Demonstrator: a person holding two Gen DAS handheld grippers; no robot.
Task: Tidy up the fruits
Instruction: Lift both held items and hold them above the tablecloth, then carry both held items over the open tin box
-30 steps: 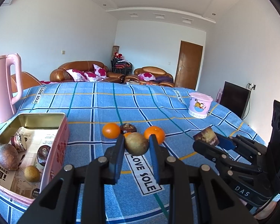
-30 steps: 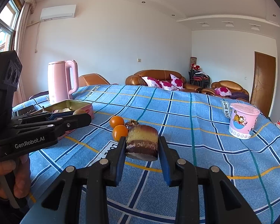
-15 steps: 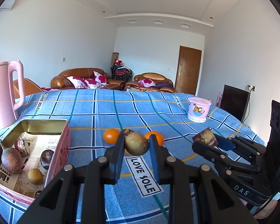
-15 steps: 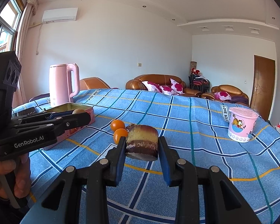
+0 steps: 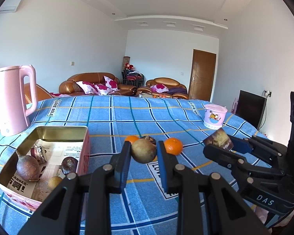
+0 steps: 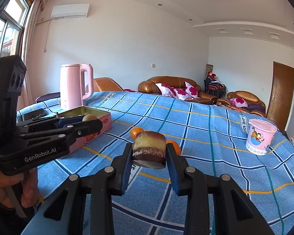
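A: In the sunlit living room, the left tool [image 5: 143, 152] is clamped on a round brownish-green fruit [image 5: 143, 151], held just above the blue checked cloth [image 5: 127, 121] on the desk. The right tool [image 6: 149, 153] grips a short cut piece of sugarcane [image 6: 149, 149], yellow on top, dark brown below, also clear of the cloth.

B: Both pairs of pads are pressed tight against what they hold. Any lettering?

A: The left tool's black body reads "GenRobot.AI" in the right wrist view; "DAS" shows on the right tool's body in the left wrist view. White patches on the cloth read "LOVE SOLE".

B: And the rest of the fruit?

A: Two oranges, one [image 5: 173, 146] right of the held fruit and one [image 5: 131, 138] partly hidden behind it, sit on the cloth with a dark brown fruit [image 5: 149, 139] between them. At left, the open pink tin [image 5: 84, 152] is lined with newspaper in Chinese print and holds a large reddish-brown fruit [image 5: 27, 168], a dark round one [image 5: 69, 164], a small yellowish one [image 5: 54, 182] and a striped cut piece [image 5: 38, 153].

B: Behind?

A: A pink kettle [image 5: 11, 101] stands beyond the tin; a pink tub [image 5: 214, 116] with a cartoon cat stands far right on the desk, well apart from the fruit.
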